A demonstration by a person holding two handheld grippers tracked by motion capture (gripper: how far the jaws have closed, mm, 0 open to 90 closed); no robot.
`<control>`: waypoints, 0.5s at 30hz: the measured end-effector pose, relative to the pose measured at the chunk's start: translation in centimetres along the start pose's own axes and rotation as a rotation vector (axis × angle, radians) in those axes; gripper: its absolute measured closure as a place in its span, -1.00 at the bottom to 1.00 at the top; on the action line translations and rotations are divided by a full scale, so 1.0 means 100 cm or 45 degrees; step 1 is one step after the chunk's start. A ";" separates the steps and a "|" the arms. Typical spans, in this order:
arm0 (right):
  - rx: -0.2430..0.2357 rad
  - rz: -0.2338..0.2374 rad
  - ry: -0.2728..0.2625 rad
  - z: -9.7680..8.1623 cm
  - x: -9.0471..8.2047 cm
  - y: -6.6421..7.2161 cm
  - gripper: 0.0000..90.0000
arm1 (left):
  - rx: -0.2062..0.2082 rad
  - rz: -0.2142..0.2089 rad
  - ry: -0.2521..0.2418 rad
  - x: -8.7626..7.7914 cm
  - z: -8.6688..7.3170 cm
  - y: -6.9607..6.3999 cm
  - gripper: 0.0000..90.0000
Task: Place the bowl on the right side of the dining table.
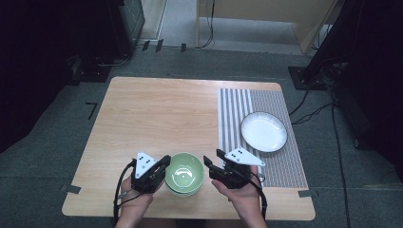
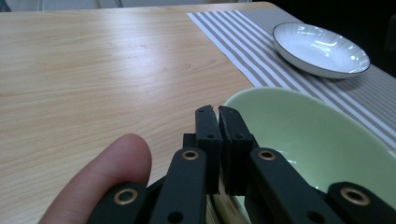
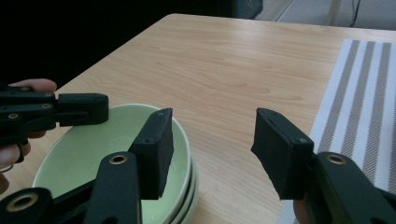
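1. Left gripper point(image 1: 164, 164): jaws pressed together with nothing between them, tips at the left rim of the green bowl stack point(image 1: 185, 180). In the left gripper view the closed tips point(image 2: 218, 122) sit just at the rim; contact cannot be told.
2. Right gripper point(image 1: 207, 161): jaws spread wide, empty, just beside the stack's right side, not touching it.
3. Stack sits near the front edge of the wooden table point(image 1: 157, 114); the right gripper view shows several nested bowls point(image 3: 116, 158).
4. White plate point(image 1: 263, 131) rests on the striped placemat point(image 1: 285, 166), well apart from the stack.
5. Risk (judgement): glazed rims look slick, so a one-sided pinch could slip, or lift more than one bowl.
6. Risk (judgement): a sideways push from the closed left jaws could slide the stack toward the front edge.
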State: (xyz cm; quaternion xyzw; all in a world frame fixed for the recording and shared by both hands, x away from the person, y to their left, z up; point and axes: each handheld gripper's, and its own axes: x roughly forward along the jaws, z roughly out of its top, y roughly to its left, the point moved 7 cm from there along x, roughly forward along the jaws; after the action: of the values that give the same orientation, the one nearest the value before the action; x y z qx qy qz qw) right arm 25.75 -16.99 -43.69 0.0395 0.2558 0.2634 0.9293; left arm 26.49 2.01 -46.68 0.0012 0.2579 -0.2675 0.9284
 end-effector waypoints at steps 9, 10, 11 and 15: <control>0.046 0.079 0.067 -0.015 0.019 0.009 0.32 | 0.000 -0.008 -0.006 0.000 0.000 0.000 0.96; 0.052 0.077 0.083 -0.018 0.022 0.008 0.37 | 0.001 -0.007 -0.006 0.000 0.000 0.000 0.96; 0.054 0.077 0.098 -0.021 0.024 0.007 0.41 | 0.003 -0.005 -0.005 -0.001 0.000 0.000 0.96; 0.101 0.106 0.137 -0.028 0.031 0.006 0.53 | 0.009 -0.008 -0.005 -0.001 0.000 0.000 0.96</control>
State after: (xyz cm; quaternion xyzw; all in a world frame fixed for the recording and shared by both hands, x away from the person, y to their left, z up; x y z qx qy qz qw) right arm 26.36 -15.09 -47.45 0.0727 0.3137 0.2933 0.9002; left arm 26.45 2.08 -46.62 0.0033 0.2550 -0.2713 0.9281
